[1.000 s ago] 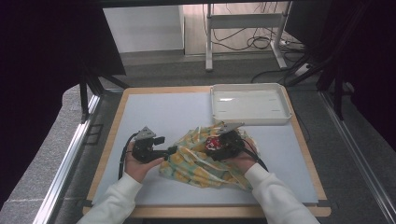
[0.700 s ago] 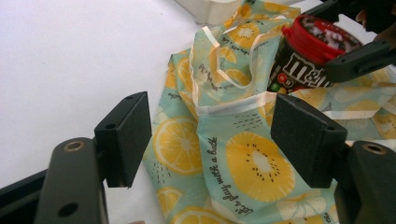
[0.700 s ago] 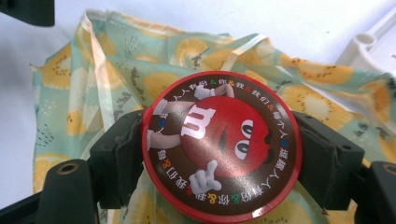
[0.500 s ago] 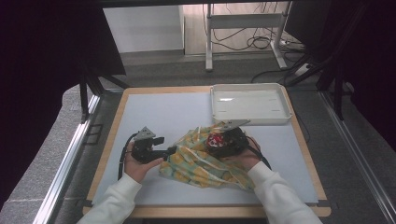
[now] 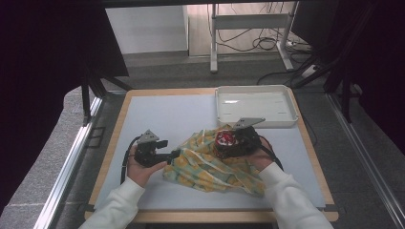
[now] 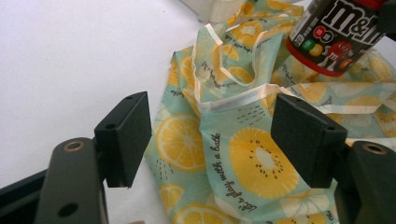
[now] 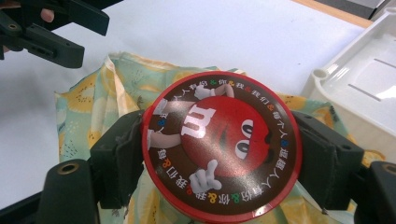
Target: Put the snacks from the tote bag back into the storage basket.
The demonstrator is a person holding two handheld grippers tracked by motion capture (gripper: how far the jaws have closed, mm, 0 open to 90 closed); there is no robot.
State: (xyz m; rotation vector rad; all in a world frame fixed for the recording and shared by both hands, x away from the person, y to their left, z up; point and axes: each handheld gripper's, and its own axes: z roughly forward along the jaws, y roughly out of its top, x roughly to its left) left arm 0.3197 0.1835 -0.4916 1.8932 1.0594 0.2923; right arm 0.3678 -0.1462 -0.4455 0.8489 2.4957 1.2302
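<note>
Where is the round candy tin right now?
The candy tin is clamped in the right gripper, above the lemon-print bag, just in front of the white tray.

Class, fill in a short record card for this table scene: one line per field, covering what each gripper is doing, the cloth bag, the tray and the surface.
right gripper: shut on the candy tin, pads on both sides of its round lid
left gripper: open, jaws either side of a fold of the lemon-print bag
lemon-print bag: crumpled on the white mat, below the tin
white tray: at the mat's far right, nothing in it
</note>
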